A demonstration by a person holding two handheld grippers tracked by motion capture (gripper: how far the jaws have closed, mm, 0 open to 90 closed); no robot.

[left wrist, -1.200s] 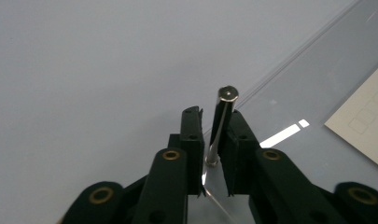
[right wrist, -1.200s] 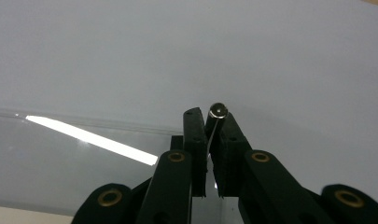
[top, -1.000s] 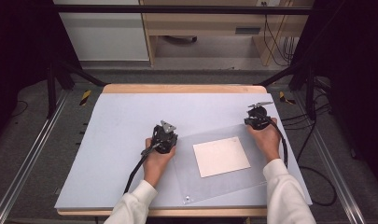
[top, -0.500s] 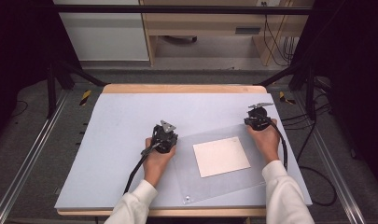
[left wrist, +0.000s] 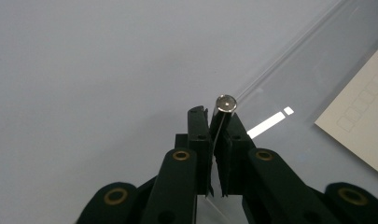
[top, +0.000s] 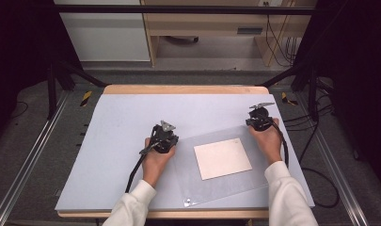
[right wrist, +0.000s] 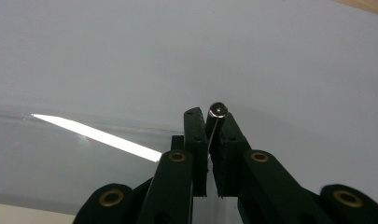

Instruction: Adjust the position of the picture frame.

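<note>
my left gripper (top: 166,136) and right gripper (top: 258,117) each clamp a far corner of the clear sheet (top: 235,188); paper (top: 222,158) lies under it.

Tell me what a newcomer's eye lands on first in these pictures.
First, the clear plastic sleeve lying on the pale blue table, with a cream sheet inside it. Next, the two grippers pinching its far corners: the left gripper at the sleeve's left corner, the right gripper at its right corner. In each gripper view the black fingers are shut on the thin plastic edge beside a small round metal stud.
</note>
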